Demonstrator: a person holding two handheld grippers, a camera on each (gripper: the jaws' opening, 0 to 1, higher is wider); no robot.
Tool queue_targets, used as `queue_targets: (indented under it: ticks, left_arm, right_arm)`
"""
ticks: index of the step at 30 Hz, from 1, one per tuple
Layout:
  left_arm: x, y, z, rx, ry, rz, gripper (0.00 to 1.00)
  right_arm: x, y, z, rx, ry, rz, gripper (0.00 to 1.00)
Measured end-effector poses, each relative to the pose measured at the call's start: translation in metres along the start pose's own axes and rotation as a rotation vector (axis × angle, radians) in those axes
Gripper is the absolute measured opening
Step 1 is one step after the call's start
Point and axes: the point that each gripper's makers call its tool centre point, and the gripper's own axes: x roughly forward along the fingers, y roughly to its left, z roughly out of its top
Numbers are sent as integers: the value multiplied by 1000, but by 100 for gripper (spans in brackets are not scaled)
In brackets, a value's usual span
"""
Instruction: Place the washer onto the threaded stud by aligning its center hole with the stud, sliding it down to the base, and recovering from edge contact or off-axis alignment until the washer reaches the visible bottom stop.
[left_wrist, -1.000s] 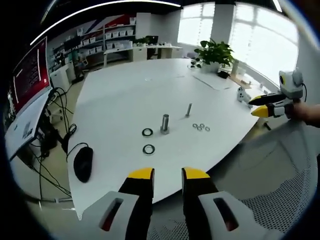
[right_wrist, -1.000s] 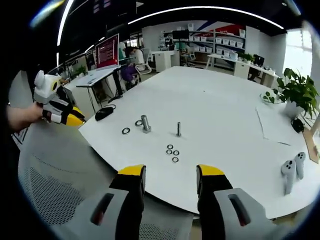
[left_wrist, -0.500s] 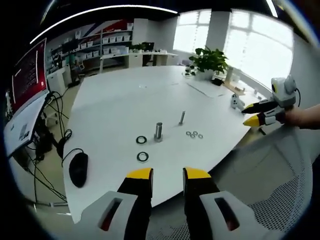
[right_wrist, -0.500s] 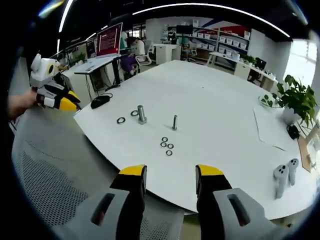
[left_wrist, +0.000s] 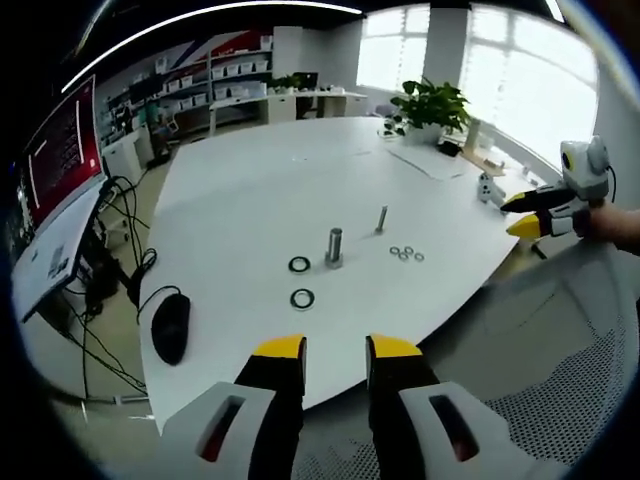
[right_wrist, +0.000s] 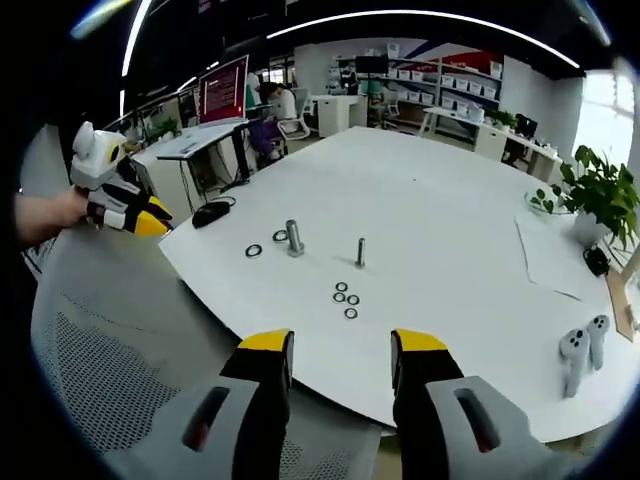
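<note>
Yellow-tipped jaws of the left gripper stand narrowly parted and empty; those of the right gripper stand wider, also empty. Over the last second both views drew back, then closed in again on the table; the hardware lies unmoved, so no approach has begun. The thin threaded stud stands well ahead of the right jaws, the small washers just short of it. Thread detail and washer holes are too small to judge.
</note>
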Motion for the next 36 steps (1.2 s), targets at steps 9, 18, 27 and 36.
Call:
queue_targets:
  ticks: [9, 18, 27, 36]
  left_arm:
    - [1, 7, -6, 8, 34, 53, 22]
    - [1, 16, -15, -15, 83, 92, 24]
    - [1, 26, -19, -84, 93, 119, 25]
    - [3, 19, -22, -60, 115, 96, 25]
  right_arm:
    - [-3, 4, 7, 28, -52, 35, 41]
    - [-3, 10, 9, 57, -71, 77, 39]
    - [-2, 15, 10, 67, -73, 108, 40]
    - [-3, 12, 7, 74, -67, 93, 41]
